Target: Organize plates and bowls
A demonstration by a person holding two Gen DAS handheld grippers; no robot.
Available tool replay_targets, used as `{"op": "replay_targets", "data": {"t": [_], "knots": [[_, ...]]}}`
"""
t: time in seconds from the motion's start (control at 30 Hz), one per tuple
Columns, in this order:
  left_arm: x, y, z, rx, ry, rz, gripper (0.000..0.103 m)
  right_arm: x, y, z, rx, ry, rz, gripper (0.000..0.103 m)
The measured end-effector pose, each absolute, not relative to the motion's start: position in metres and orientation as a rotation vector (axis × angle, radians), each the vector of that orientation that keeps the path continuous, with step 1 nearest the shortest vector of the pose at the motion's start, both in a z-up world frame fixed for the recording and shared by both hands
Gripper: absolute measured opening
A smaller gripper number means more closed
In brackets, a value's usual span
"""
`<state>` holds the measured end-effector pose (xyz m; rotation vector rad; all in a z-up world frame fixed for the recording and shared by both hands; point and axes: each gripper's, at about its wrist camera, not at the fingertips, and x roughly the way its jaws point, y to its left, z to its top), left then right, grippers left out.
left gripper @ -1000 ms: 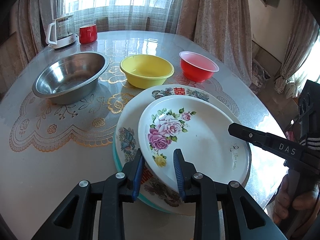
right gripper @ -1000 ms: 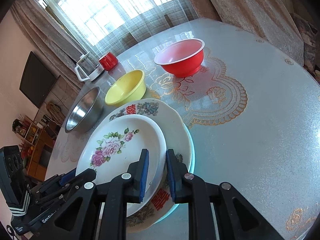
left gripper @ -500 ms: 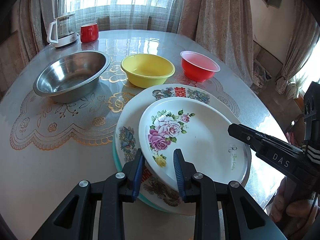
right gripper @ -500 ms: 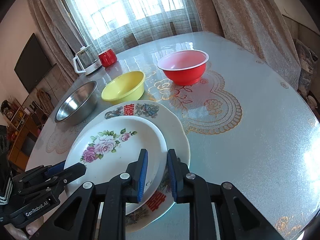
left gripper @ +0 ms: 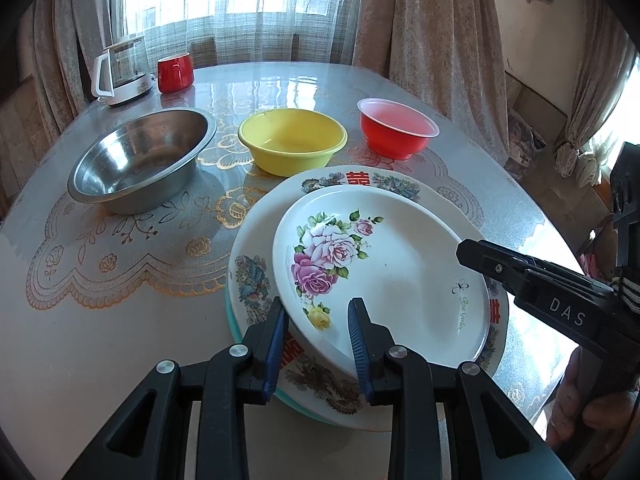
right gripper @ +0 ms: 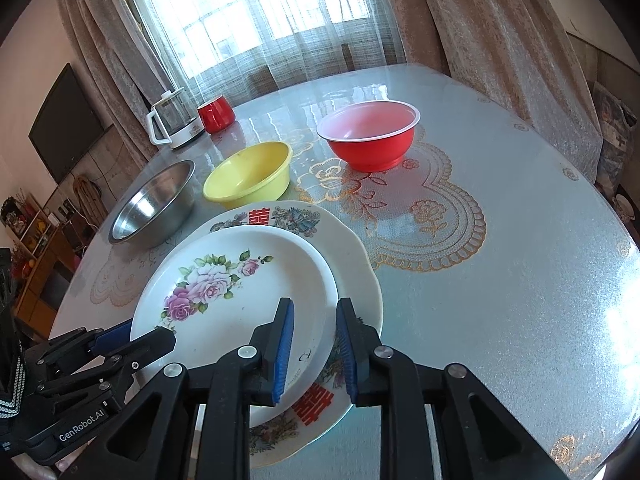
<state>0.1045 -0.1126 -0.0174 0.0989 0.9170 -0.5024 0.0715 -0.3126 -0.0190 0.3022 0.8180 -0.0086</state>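
Rose plate (left gripper: 384, 276) rim between both grippers' fingers, seemingly ungripped

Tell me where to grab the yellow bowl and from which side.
Take the yellow bowl by its rim. It stands upright and open, apart from the steel bowl and the red bowl, so one finger can probably go inside the wall and one outside. Come down on the near rim, over the stacked plates.
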Motion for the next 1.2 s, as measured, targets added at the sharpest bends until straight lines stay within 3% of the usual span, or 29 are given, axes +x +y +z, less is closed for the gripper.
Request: {"op": "replay_targets", "data": {"t": [0.5,1.2], "knots": [[0.102,-0.106,-0.011,0.088,0.931,-0.498,0.039,0.070,-0.311,-0.015,0.298,0.795,-0.014,0.022],[0.100,-0.079,-0.006,0.012,0.885,-0.435,0.038,0.070,-0.309,-0.020,0.294,0.806,-0.021,0.025]]}}
